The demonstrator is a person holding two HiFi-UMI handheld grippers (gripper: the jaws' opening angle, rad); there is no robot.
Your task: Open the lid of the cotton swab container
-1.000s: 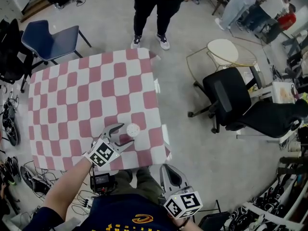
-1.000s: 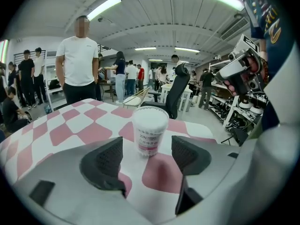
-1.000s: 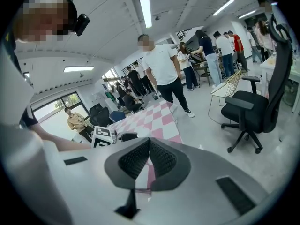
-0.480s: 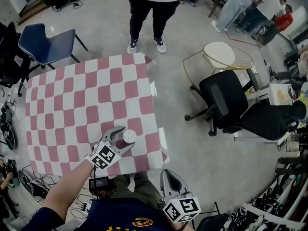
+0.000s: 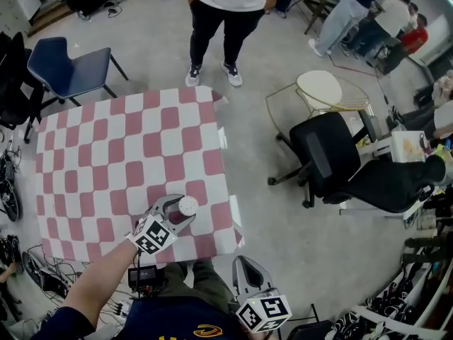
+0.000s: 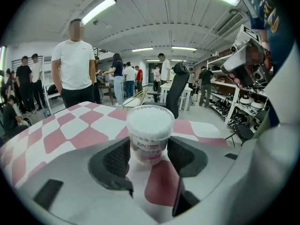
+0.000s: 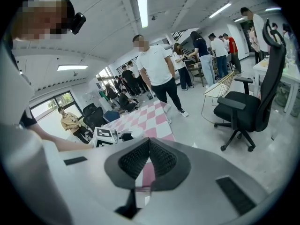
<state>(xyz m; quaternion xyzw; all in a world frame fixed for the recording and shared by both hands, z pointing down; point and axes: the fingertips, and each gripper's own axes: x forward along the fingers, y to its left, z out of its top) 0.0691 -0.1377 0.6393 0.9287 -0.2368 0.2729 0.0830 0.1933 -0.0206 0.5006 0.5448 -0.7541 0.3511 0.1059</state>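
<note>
Pink-and-white checked table [image 5: 106, 154], busy workshop floor all round. Spotted the cotton swab container [image 5: 188, 205] standing upright near the table's near edge, toward the right corner, white lid [image 6: 150, 118] on top. Closed the left gripper [image 5: 178, 212] in on it just then, narrowing from wide, with the pads [image 6: 117, 158] drawn up against both sides of the tub. Held the right gripper [image 5: 239, 262] low, off the table's near edge, jaws pressed together on nothing.
</note>
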